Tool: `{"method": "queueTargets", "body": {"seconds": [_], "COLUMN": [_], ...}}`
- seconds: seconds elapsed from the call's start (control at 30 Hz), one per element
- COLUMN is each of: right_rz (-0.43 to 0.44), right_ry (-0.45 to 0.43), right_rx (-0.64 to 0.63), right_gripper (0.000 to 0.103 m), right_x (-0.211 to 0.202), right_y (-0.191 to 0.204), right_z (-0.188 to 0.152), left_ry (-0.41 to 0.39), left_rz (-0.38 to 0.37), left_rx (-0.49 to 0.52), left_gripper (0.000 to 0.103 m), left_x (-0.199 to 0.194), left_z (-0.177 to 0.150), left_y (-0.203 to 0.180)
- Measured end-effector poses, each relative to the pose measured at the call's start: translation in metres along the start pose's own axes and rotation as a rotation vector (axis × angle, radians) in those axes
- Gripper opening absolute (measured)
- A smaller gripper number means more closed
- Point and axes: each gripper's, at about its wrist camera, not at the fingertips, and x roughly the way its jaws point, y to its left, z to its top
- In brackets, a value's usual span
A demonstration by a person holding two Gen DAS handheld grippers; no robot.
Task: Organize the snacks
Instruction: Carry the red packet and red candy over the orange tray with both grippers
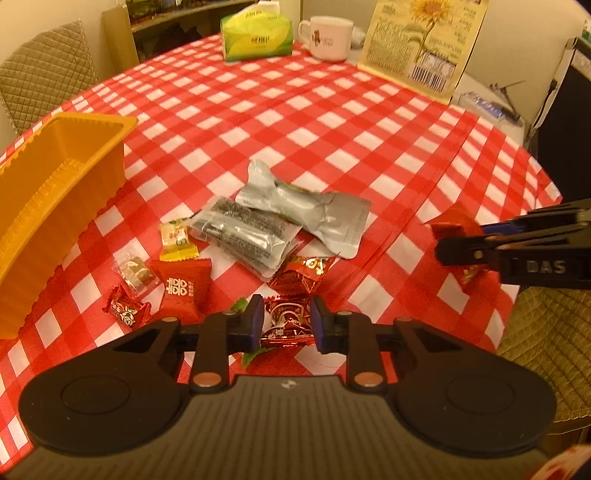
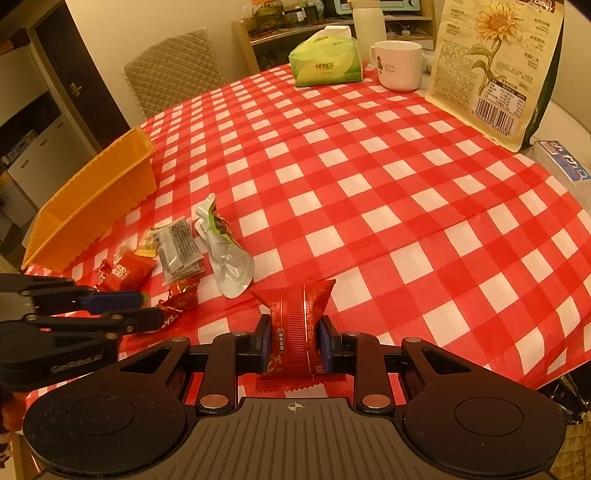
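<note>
— Checked red-and-white cloth (image 1: 332, 122) covers the whole table, with a tissue pack (image 1: 256, 35), a mug (image 1: 327, 37) and a tall sunflower-seed bag (image 1: 424, 44) parked at the far edge, well apart from my work. On the left wrist view the yellow tray (image 1: 55, 206) sits at the left with nothing showing inside it.

— And the snacks?

— Heaped just beside the tray: two grey pouches (image 1: 295, 210), a yellow candy (image 1: 177, 242), a red packet (image 1: 184, 291), smaller sweets. My left gripper (image 1: 287, 320) has its jaws drawn in against a shiny red candy (image 1: 286, 319) at the near edge of the heap; the pads look pressed to its sides. No earlier picture to compare, so I only say it is clamped.

— Why that one?

— I judge it is nearest and lies free of the pile.

— Right wrist view?

— Same cloth, tray (image 2: 92, 199) at far left. My right gripper (image 2: 293, 345) is nearly closed on a red wrapped bar (image 2: 293, 325), held upright, clear of the heap, pads on its flat sides. The left gripper (image 2: 147, 306) enters low at left. I reckon both pieces belong in the tray.
</note>
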Motion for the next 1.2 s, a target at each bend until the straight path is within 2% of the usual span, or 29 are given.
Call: {"method": "queueTargets", "body": {"seconds": [0.17, 0.5, 0.8, 1.2], "right_rz": [0.011, 0.047, 0.124, 0.263], "right_ry": [0.005, 0.012, 0.001, 0.016], "right_rx": [0.000, -0.011, -0.062, -0.193], "right_gripper": [0.027, 0.027, 0.027, 0.027], "right_x": [-0.002, -0.010, -0.023, -0.023], "right_y": [-0.005, -0.012, -0.009, 0.029], "right_z": [-0.002, -0.006, -0.003, 0.007], "left_ry": [0.052, 0.039, -0.033, -0.108], "left_rz": [0.004, 0.040, 0.081, 0.210], "left_rx": [-0.017, -0.070, -0.156, -0.297], "left_gripper": [0.024, 0.021, 0.021, 0.021], "left_x": [0.010, 0.004, -0.042, -0.106], "left_z": [-0.006, -0.010, -0.020, -0.040], "left_y": [-0.003, -0.010, -0.022, -0.003]}}
